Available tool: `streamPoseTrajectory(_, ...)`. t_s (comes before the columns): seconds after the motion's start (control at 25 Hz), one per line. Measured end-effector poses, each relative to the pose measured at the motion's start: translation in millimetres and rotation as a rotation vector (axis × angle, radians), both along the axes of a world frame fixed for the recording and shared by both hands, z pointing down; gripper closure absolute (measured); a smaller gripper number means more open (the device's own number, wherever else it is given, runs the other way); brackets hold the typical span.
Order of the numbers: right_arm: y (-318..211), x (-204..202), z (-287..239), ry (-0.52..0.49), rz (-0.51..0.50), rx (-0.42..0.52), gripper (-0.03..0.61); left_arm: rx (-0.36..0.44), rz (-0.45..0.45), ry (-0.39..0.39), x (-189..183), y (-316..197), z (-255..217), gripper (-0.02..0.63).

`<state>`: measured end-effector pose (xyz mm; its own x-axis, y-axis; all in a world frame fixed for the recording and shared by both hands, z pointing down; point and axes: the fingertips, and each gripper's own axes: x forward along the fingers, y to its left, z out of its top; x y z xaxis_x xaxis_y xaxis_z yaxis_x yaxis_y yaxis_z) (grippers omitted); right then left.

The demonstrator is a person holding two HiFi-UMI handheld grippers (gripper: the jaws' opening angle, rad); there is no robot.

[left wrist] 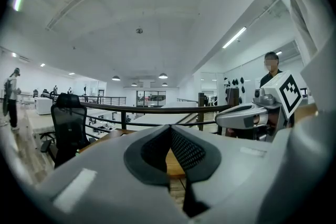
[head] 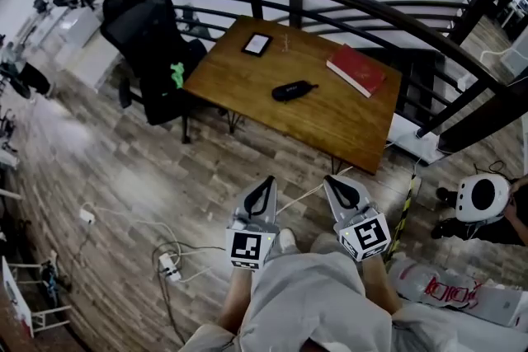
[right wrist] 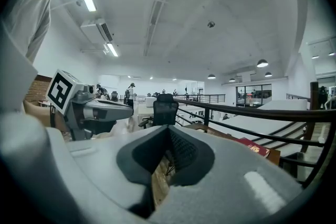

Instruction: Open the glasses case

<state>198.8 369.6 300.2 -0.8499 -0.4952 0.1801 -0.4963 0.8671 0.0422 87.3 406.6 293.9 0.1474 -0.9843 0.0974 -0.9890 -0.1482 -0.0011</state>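
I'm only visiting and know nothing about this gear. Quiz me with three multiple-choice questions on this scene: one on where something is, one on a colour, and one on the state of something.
1. Where does the glasses case lie?
A) on the table, between the tablet and the book
B) on top of the book
C) held in a gripper

2. What colour is the book?
A) blue
B) red
C) green

3. How do the jaws of the left gripper and right gripper stand?
A) both wide apart
B) both together, nothing between them
C) one closed on the case

Answers:
1 A, the case sits mid-table.
2 B, its cover is red.
3 B, each gripper view shows its pads meeting.
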Motion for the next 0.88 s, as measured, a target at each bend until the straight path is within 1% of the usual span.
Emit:
streamPoseTrajectory(0.24,-32.0,-23.8,9.9,0.018,0.021,-0.020,0.575,0.009,0.025,0.017,-24.4,-35.4,-1.3,0.600)
streamPoseTrajectory(0.36,-52.2,-34.2,13.9,0.025,0.020,-0.016,0.575,0.003,0.027,0.012,-34.4,-54.6,3.6,0.600)
streamPoseTrajectory(0.56,-91.6,-50.3,17.4,0.020,0.013,-0.011,0.575,0.005,0.006,0.007,-52.8,-89.3,9.0,0.600)
streamPoseTrajectory(0.72,-131.6,-68.1,15.6,0.003,-0.013,-0.020,0.575,0.028,-0.010,0.007,-65.9,-128.4,-1.6,0.600)
streamPoseTrajectory(0.88,-176.6,-85.5,14.3,-0.008,-0.040,-0.038,0.575,0.010,-0.031,-0.001,-78.7,-171.5,-2.5,0.598)
